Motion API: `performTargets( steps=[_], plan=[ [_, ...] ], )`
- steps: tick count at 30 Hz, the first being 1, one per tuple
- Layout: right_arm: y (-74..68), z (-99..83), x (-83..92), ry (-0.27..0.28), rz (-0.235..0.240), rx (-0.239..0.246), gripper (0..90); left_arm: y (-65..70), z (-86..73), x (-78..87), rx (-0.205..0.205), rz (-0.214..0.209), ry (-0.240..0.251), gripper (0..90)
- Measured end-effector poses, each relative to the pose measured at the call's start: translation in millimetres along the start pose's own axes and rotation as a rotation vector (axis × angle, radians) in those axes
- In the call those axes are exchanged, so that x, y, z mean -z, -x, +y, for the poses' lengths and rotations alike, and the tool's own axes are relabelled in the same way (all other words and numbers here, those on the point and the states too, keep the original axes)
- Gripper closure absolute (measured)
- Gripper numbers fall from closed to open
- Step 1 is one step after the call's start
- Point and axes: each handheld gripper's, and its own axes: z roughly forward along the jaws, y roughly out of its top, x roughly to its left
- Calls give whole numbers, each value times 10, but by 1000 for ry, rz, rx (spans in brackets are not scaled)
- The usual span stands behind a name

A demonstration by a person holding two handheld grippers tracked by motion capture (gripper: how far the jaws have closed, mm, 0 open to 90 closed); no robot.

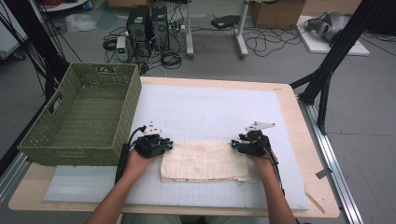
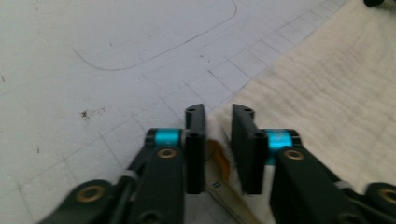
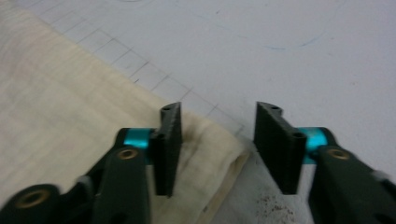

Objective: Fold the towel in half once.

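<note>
— Where is the cloth (image 1: pixel 203 161) now?

— It lies flat on the white mat (image 1: pixel 196 105) on the bench (image 1: pixel 299 121), folded into a long strip, right in front of the person. The green basket (image 1: pixel 84 116) stands apart from it, over on the left.

— Are the claws holding it?

— The left claw (image 2: pixel 218 116) is at the far left corner. Its two jaws stand close together, with the edge of the cloth bunched up between them. I think it has that corner pinched. The right claw (image 3: pixel 217 116) is at the far right corner, but its jaws stand wide apart. The corner lies between them, and the pads are not pressing on it.

— So what should happen next?

— I think the right claw should slide a little further over its corner and then squeeze. It should catch all the layers, not just the top one.

— Why all the layers?

— If it grabs only the top layer, the fold could fall open when the cloth goes up.

— And then?

— Both hands should lift together, at the same height. If one side pulls first, the cloth may slip out or drag crooked across the mat.
</note>
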Motion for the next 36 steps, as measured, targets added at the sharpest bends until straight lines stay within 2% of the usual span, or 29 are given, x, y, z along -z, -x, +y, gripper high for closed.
performTargets(
  steps=[3,6,7,8,9,11,14,16,18,20,22,24,25,28,31,33,35,36],
  plan=[
    [-42,-50,57,7,38,10,820,-42,-5,17,33,-4,1,858],
    [-76,-104,124,20,58,7,846,-74,1,41,19,40,33,860],
    [-94,-112,141,23,62,13,846,-86,7,48,33,55,60,860],
    [-142,-112,167,32,47,34,846,-91,13,49,45,65,75,860],
    [-177,-102,183,39,30,56,846,-98,34,44,48,71,69,860],
    [-221,-70,192,49,-29,87,847,-90,74,37,50,81,85,860],
    [-178,-36,146,56,-103,69,848,-41,131,-1,38,95,74,859],
    [-142,-25,95,57,-130,52,847,-36,125,-39,24,118,59,859],
    [-138,-4,41,51,-155,47,847,-50,109,-80,40,131,48,858],
    [-157,18,-16,33,-188,65,841,-54,102,-108,39,135,36,854],
    [-164,20,-51,24,-209,68,766,-55,103,-98,31,143,37,828],
    [-149,16,-26,32,-230,57,657,-69,100,-66,32,163,42,697],
    [-136,12,3,37,-245,47,618,-84,96,-36,44,158,53,634],
    [-102,-17,152,89,-247,31,560,-101,82,88,64,144,97,543],
    [-105,-66,289,113,-221,20,511,-73,59,187,60,112,129,543],
    [-133,-111,358,109,-203,38,502,-35,51,222,60,79,114,548],
    [-185,-164,415,112,-179,53,498,20,47,242,38,42,97,567],
    [-217,-195,438,112,-170,53,493,54,36,247,30,41,102,589]
  ],
)
